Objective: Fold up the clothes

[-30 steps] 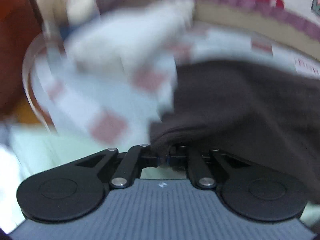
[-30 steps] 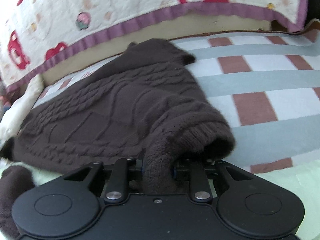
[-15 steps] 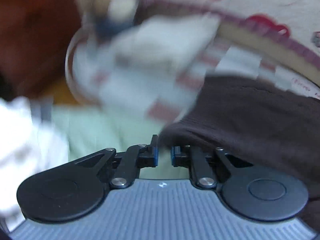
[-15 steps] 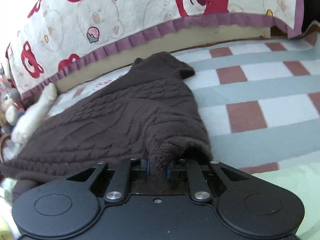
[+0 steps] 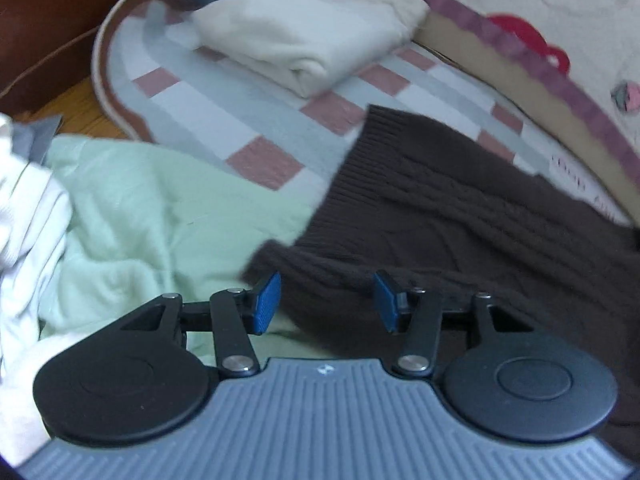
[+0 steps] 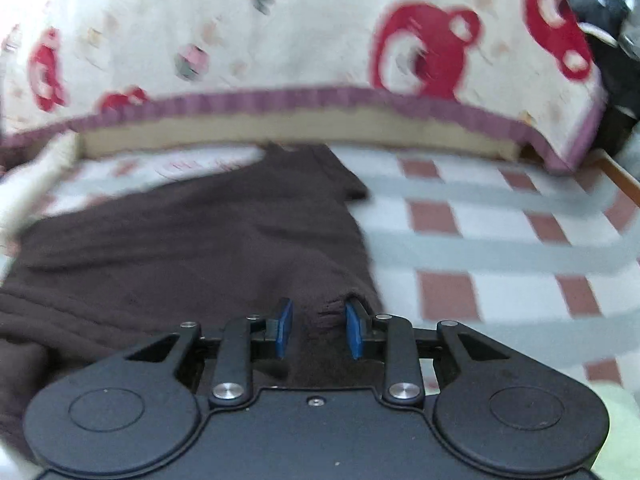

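Note:
A dark brown cable-knit sweater [image 5: 460, 208] lies spread on the checked mat [image 5: 240, 120]. My left gripper [image 5: 326, 302] hovers over the sweater's near left edge with its jaws opening. The blue pads [image 5: 268, 302] stand well apart and press on nothing; the knit lies below the gap. In the right wrist view the sweater [image 6: 200, 248] stretches away to the left. My right gripper [image 6: 319, 328] is over its near right corner, jaws also opening. A frayed bit of knit sits between the pads [image 6: 354, 328], which do not squeeze it.
A folded white garment [image 5: 308, 36] rests on the mat's far left corner. Pale green cloth [image 5: 160, 220] and white striped fabric [image 5: 28, 220] are bunched at the near left. A bedspread with red bears [image 6: 280, 40] hangs behind. The checked mat [image 6: 480, 240] extends right.
Both grippers were shut on the sweater's edge; both have since parted and let it go. The right gripper has lifted a little, and the left has shifted along the edge.

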`<action>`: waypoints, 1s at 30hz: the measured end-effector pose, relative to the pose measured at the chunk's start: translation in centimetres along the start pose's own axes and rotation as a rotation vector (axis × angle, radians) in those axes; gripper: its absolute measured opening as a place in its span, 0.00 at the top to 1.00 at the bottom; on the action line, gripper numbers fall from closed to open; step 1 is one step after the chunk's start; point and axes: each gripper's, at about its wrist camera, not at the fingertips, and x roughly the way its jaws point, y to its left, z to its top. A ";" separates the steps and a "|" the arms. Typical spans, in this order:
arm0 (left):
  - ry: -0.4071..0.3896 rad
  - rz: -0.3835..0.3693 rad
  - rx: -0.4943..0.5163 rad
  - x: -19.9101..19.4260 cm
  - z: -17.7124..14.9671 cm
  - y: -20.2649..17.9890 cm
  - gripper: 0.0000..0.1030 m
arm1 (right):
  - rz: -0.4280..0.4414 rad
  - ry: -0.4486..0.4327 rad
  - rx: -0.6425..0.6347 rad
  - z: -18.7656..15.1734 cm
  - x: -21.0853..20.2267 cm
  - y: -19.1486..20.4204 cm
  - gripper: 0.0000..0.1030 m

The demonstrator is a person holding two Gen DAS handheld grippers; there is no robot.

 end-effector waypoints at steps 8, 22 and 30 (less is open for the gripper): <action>0.063 0.027 0.074 4.0 -0.5 -3.0 0.36 | 0.186 -0.053 -0.169 2.1 0.3 5.6 0.61; -0.318 -0.079 0.131 -4.8 -0.1 -2.7 1.00 | 0.586 0.235 -0.443 -0.5 9.5 13.9 0.36; -0.101 -0.096 0.038 -1.2 0.8 -0.3 0.90 | 0.621 0.374 -0.356 0.0 15.2 14.5 0.29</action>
